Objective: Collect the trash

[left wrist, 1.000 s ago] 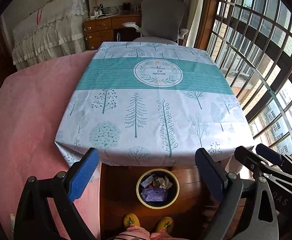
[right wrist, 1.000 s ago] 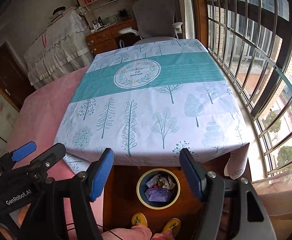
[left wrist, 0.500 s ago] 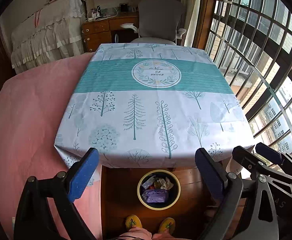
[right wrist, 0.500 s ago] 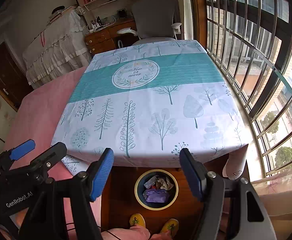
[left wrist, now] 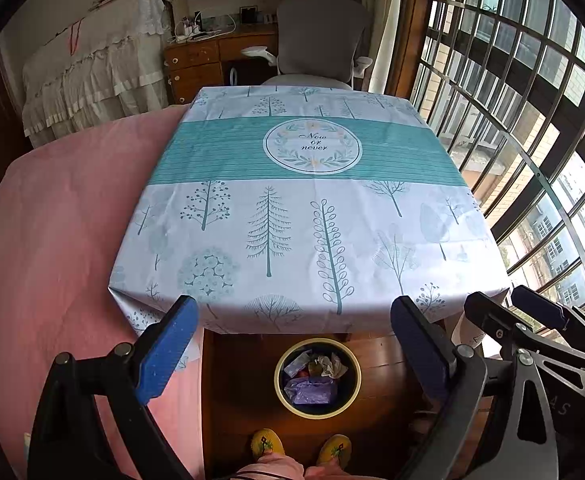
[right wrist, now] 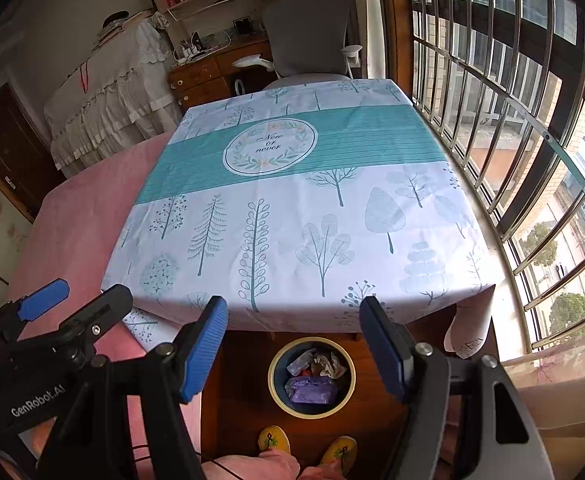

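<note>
Two grippers are here, each with two blue fingers. The left gripper [left wrist: 292, 344] is wide open and holds nothing. The right gripper [right wrist: 294, 346] is wide open and holds nothing too. Between the fingers, low down, sits one round yellow-rimmed bin [left wrist: 317, 376] on the wooden floor, with one purple plastic bag [left wrist: 310, 390] and some crumpled paper [left wrist: 328, 364] inside. Two yellow slippers [left wrist: 266, 444] are just below it.

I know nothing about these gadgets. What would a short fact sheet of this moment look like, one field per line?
Left tongs: open, holding nothing, raised over the table's near edge
Right tongs: open, holding nothing, beside the left pair
Table: covered by a white and teal tree-print tablecloth, no loose items on it
Bin: round yellow-rimmed waste bin on the wooden floor below the near edge
Bin contents: purple plastic bag, crumpled brown paper, other wrappers
Person: yellow slippers next to the bin
Background: grey office chair at the far end
</note>
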`<action>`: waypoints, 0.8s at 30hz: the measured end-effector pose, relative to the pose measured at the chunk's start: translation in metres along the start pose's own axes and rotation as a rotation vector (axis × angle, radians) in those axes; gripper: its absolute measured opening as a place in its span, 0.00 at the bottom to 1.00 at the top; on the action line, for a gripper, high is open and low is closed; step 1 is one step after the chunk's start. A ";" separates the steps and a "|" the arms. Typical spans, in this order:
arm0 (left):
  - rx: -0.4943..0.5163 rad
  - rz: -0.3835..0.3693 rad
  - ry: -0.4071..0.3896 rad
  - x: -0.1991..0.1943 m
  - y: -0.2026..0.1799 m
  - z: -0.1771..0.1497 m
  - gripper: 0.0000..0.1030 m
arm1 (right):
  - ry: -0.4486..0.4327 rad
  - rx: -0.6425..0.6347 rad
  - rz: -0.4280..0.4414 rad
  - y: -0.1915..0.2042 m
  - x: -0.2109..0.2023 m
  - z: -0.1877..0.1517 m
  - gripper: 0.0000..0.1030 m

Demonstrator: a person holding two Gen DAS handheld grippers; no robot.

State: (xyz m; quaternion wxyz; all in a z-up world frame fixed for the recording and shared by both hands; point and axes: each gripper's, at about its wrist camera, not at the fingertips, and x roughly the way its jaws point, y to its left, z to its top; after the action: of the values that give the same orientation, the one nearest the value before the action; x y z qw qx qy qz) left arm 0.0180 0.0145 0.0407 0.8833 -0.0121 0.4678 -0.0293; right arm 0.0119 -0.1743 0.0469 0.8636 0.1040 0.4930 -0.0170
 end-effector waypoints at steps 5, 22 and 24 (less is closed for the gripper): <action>0.001 -0.002 -0.005 -0.001 -0.002 -0.002 0.93 | -0.005 0.001 -0.003 -0.004 -0.001 -0.002 0.67; 0.000 0.003 0.003 -0.001 -0.009 -0.005 0.93 | 0.004 0.005 -0.001 -0.008 -0.004 -0.006 0.67; 0.001 0.003 0.004 -0.001 -0.009 -0.005 0.93 | 0.005 0.005 -0.001 -0.007 -0.004 -0.006 0.67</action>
State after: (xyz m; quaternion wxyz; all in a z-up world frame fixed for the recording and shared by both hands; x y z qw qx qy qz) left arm 0.0128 0.0059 0.0394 0.8824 -0.0108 0.4695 -0.0279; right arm 0.0036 -0.1798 0.0459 0.8621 0.1059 0.4953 -0.0184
